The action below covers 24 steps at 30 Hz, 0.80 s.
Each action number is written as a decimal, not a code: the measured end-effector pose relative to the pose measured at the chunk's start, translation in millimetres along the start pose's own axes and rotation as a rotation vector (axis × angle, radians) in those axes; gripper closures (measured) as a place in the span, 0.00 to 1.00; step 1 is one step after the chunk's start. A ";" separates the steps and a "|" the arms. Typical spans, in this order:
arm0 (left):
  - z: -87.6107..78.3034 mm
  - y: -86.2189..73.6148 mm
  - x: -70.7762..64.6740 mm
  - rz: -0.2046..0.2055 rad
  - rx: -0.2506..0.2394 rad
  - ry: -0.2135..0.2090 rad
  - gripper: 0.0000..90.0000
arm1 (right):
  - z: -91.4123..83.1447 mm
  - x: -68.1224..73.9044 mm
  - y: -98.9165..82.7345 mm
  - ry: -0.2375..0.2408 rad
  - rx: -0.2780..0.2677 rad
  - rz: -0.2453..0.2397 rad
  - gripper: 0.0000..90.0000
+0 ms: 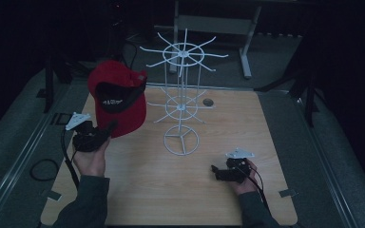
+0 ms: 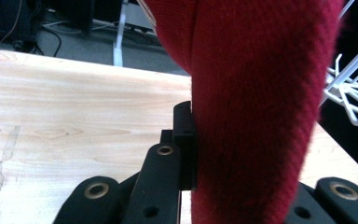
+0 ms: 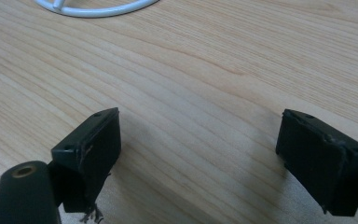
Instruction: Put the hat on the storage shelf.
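Nearest my lens: red cap (image 2: 256,93), knit fabric, pinched in left gripper (image 2: 196,154); one black finger presses its side, the other is hidden behind cloth. In high view I hold the cap (image 1: 118,97) up, off the surface (image 1: 171,190), just left of white wire rack (image 1: 183,95), opening facing me. Right gripper (image 3: 214,154) rests low over bare wood, fingers (image 3: 91,147) spread wide, nothing between. Assessment: cap is light, soft, floppy at crown; brim likely stiffer. Best hold is brim or rim edge; fabric may snag on rack prongs.
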<state>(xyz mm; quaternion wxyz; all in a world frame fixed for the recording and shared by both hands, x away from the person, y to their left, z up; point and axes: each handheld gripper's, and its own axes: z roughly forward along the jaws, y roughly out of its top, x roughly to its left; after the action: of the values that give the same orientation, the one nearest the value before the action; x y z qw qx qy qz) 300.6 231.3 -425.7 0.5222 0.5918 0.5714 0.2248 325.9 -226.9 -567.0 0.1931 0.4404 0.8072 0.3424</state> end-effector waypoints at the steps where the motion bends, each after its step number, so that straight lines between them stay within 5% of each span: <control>1: -0.4 1.1 -0.5 -0.001 -0.002 -0.001 0.94 | 0.0 0.0 0.0 0.000 0.000 -0.001 0.15; 24: -5.3 21.7 -8.5 -0.023 -0.049 -0.043 0.94 | -0.1 -0.3 0.1 0.001 0.001 -0.004 0.15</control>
<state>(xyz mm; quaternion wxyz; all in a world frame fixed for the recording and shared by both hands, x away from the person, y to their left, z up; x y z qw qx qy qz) 303.5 229.8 -402.0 0.5514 0.5768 0.5612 0.2199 326.0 -227.2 -566.9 0.1931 0.4386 0.8083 0.3420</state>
